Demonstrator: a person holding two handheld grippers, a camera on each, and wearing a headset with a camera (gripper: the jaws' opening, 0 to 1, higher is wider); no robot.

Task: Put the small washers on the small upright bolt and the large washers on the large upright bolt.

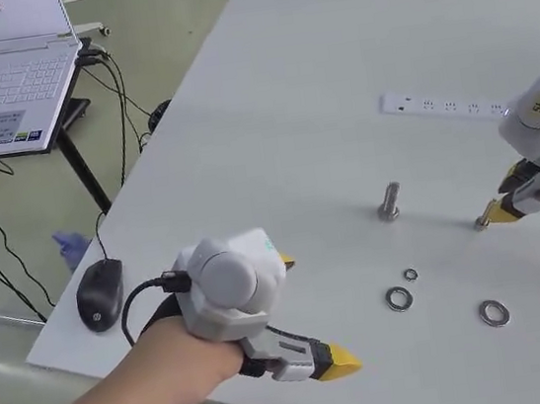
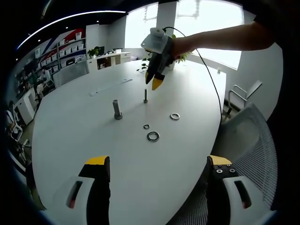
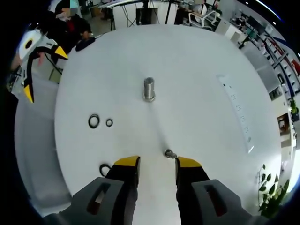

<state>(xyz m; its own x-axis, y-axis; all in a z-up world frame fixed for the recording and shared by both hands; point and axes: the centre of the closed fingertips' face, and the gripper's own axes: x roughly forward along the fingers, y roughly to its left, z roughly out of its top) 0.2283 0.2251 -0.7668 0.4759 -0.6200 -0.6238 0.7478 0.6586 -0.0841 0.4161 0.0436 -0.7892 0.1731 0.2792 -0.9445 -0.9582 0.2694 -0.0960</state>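
Left tongs [image 2: 158, 161]: spread, empty. Right tongs [image 3: 158, 162]: spread, small bolt [image 3: 169, 153] just ahead. Large bolt [image 1: 388, 201]: upright, head down on bench [image 1: 288, 110], axis vertical.

The smooth, matt white tabletop [image 1: 268, 112] carries a dull grey metal upright bolt [image 1: 389, 202] and shinier ring-shaped metal washers [image 1: 398, 299]. The black rounded mouse [image 1: 100, 293] looks like glossy plastic, and the long white power strip [image 1: 442, 106] like smooth plastic.
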